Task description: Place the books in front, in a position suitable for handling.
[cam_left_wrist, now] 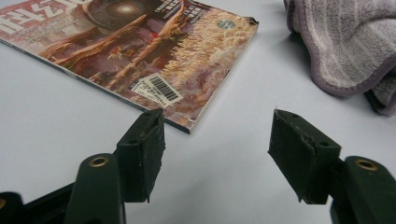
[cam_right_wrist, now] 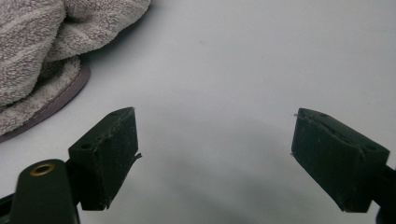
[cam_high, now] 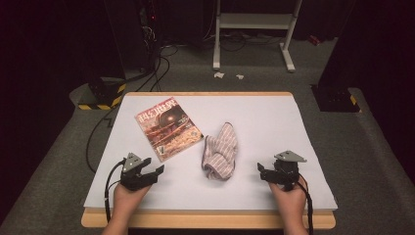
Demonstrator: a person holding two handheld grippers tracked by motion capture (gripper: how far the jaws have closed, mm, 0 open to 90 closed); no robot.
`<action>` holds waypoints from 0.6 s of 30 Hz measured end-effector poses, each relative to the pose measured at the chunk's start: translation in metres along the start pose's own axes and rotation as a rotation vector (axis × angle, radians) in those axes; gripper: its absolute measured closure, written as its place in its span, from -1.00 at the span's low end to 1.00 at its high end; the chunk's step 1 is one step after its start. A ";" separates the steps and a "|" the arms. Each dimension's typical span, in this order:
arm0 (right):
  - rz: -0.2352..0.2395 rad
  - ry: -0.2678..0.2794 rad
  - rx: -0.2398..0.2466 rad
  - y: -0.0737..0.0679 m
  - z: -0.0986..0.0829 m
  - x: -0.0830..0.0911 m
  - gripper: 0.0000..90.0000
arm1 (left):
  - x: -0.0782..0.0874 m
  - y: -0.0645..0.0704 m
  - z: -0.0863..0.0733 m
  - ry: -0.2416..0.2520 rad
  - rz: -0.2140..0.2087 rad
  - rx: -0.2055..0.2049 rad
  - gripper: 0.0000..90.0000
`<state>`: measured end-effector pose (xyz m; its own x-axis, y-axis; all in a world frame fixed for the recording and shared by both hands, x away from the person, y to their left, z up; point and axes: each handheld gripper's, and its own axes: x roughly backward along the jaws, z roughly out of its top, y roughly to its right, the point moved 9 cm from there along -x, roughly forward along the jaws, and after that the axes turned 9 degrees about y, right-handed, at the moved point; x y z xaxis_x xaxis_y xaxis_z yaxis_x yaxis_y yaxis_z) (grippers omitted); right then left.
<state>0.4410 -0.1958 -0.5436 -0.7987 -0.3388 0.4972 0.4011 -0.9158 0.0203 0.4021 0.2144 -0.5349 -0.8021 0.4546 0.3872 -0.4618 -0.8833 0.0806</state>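
Note:
A magazine (cam_high: 168, 127) with a reddish cover lies flat at the table's left centre, turned at an angle. A crumpled striped towel (cam_high: 221, 151) lies to its right, near the middle. My left gripper (cam_high: 155, 172) rests near the front left, just short of the magazine's near corner, open and holding nothing. In the left gripper view, its jaws (cam_left_wrist: 217, 126) stand wide apart, facing the magazine (cam_left_wrist: 140, 51) and the towel (cam_left_wrist: 345, 42). My right gripper (cam_high: 263, 172) sits at the front right, to the right of the towel. Its jaws (cam_right_wrist: 215, 121) are open over bare table, with the towel (cam_right_wrist: 42, 51) at upper left.
A white sheet (cam_high: 274, 117) covers the wooden table, whose front edge (cam_high: 210, 220) shows below my hands. Beyond the table, black cables (cam_high: 156, 68) run over the grey floor, a white frame (cam_high: 254, 29) stands at the back, and a black-and-yellow striped base (cam_high: 100, 95) sits at the back left.

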 end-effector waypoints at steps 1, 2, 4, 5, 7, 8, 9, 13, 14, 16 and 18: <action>0.002 0.004 0.006 -0.001 0.000 0.000 -0.68 | 0.000 0.000 0.000 0.000 0.000 0.000 -0.22; 0.004 0.010 0.007 -0.001 0.000 0.000 -0.69 | 0.000 0.002 0.001 0.001 -0.010 -0.002 -0.23; 0.003 0.013 0.009 -0.001 0.000 0.000 -0.70 | 0.000 0.004 0.001 -0.001 -0.014 -0.003 -0.24; 0.005 0.022 0.001 -0.001 0.000 0.001 -0.77 | -0.001 0.005 0.001 0.000 -0.018 -0.008 -0.25; -0.001 0.026 0.000 0.000 -0.001 0.001 -0.84 | -0.003 0.006 0.001 0.001 -0.027 -0.007 -0.27; 0.000 0.027 0.001 0.000 -0.001 0.001 -0.84 | -0.003 0.006 0.001 -0.002 -0.028 -0.008 -0.27; 0.000 0.027 0.001 0.000 -0.001 0.001 -0.84 | -0.003 0.006 0.001 -0.002 -0.028 -0.008 -0.27; -0.014 0.030 0.021 0.002 -0.004 0.003 -0.89 | -0.005 0.005 0.001 0.000 -0.031 -0.007 -0.28; -0.019 0.033 0.011 0.002 -0.004 0.004 -0.91 | -0.005 0.006 0.002 0.005 -0.035 -0.001 -0.28; -0.038 0.058 0.014 0.003 -0.003 0.007 -0.90 | -0.005 0.006 0.002 0.006 -0.036 0.000 -0.28; -0.033 0.069 -0.007 0.002 -0.002 0.010 -0.90 | -0.004 0.006 0.003 0.007 -0.040 0.000 -0.28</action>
<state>0.4335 -0.2015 -0.5403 -0.8403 -0.3225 0.4358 0.3716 -0.9279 0.0298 0.4041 0.2068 -0.5334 -0.7854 0.4906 0.3776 -0.4936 -0.8643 0.0963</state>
